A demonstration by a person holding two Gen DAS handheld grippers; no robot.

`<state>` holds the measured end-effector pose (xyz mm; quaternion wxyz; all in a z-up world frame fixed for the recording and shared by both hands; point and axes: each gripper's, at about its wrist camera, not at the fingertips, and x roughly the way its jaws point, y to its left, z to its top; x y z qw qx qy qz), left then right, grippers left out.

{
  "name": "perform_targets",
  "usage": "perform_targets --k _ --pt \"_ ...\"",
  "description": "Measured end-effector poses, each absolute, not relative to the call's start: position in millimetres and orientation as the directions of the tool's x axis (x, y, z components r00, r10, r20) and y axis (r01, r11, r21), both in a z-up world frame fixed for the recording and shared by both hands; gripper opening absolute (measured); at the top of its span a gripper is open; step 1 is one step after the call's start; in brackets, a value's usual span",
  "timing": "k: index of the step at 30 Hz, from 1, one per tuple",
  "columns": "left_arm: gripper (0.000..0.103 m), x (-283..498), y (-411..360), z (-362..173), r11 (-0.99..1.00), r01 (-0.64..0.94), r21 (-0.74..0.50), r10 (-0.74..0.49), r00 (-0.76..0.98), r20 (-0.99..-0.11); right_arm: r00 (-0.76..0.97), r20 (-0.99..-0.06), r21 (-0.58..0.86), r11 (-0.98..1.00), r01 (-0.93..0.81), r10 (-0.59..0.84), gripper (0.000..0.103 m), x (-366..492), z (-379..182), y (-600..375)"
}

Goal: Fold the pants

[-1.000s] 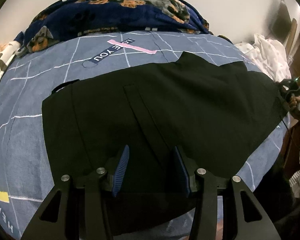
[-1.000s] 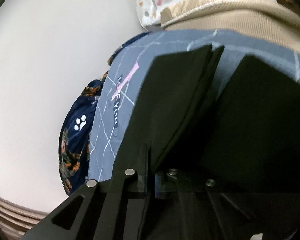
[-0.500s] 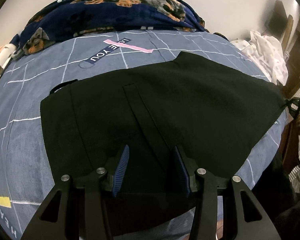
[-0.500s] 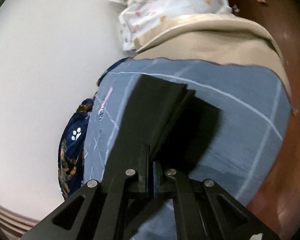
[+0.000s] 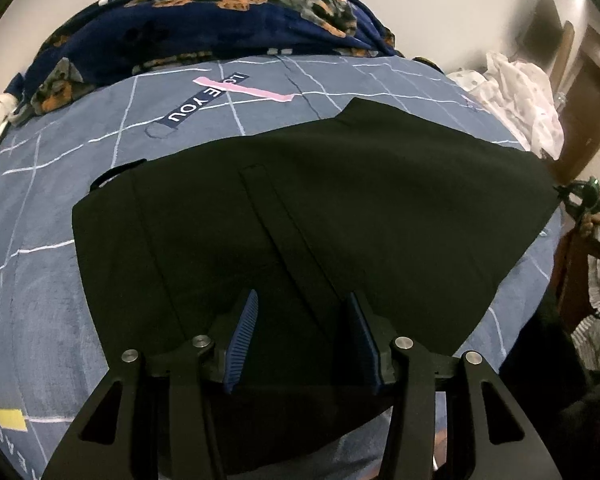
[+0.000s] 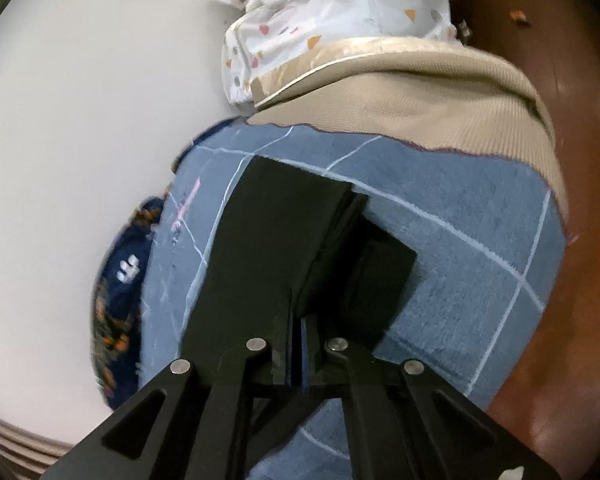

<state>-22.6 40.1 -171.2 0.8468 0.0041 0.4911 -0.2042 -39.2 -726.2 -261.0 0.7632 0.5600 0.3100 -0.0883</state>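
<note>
Black pants (image 5: 320, 208) lie spread across the blue-grey bed cover (image 5: 52, 280), waistband at the left, legs running right. My left gripper (image 5: 302, 320) is open, hovering just above the near side of the pants, holding nothing. My right gripper (image 6: 296, 352) is shut on the leg-end edge of the pants (image 6: 276, 240) and holds that edge lifted and taut over the bed's end. It also shows in the left wrist view (image 5: 584, 200) at the far right tip of the pants.
A navy dog-print blanket (image 5: 204, 28) lies bunched along the bed's far side. White patterned cloth (image 5: 520, 100) is heaped at the far right corner. A beige mattress corner (image 6: 440, 100) and brown wooden floor (image 6: 572, 320) lie beyond the bed's end.
My right gripper has pulled the leg end rightward and outward, so the pants lie flatter and more stretched. The left gripper has barely moved.
</note>
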Motion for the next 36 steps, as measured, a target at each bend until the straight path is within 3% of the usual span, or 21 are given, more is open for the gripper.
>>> perform_targets --k 2,4,5,8,11,21,27,36 --pt "0.049 -22 43 -171 0.913 0.347 -0.214 -0.357 0.427 -0.831 0.802 -0.559 0.812 0.335 0.477 0.212 0.0 -44 -262 -725" --pt "0.049 -21 44 -171 0.911 0.346 -0.226 -0.367 0.425 -0.828 0.817 -0.541 0.822 0.335 0.462 0.201 0.011 -51 -256 -720" --pt "0.049 -22 44 -172 0.91 0.346 -0.229 -0.369 0.424 -0.827 0.823 -0.534 0.823 0.339 0.456 0.19 0.012 -56 -251 -719" --pt "0.056 -21 43 -171 0.905 0.356 -0.233 -0.377 0.417 -0.827 0.856 -0.456 0.869 0.329 0.37 0.244 0.016 -66 -241 -708" --pt "0.063 -23 38 -171 0.9 0.376 -0.221 -0.377 0.417 -0.827 0.847 -0.426 0.89 0.314 0.329 0.319 0.042 -66 -242 -689" --pt "0.067 -25 33 -171 0.899 0.391 -0.199 -0.368 0.425 -0.827 0.78 -0.436 0.891 0.339 0.303 0.448 0.046 -40 -249 -617" --pt "0.067 -25 34 -171 0.898 0.391 -0.201 -0.37 0.426 -0.826 0.804 -0.406 0.91 0.267 0.316 0.434 0.046 -53 -250 -619" --pt "0.069 -25 35 -171 0.897 0.388 -0.214 -0.382 0.431 -0.817 0.796 -0.436 0.897 0.279 0.344 0.42 0.048 -62 -255 -622"
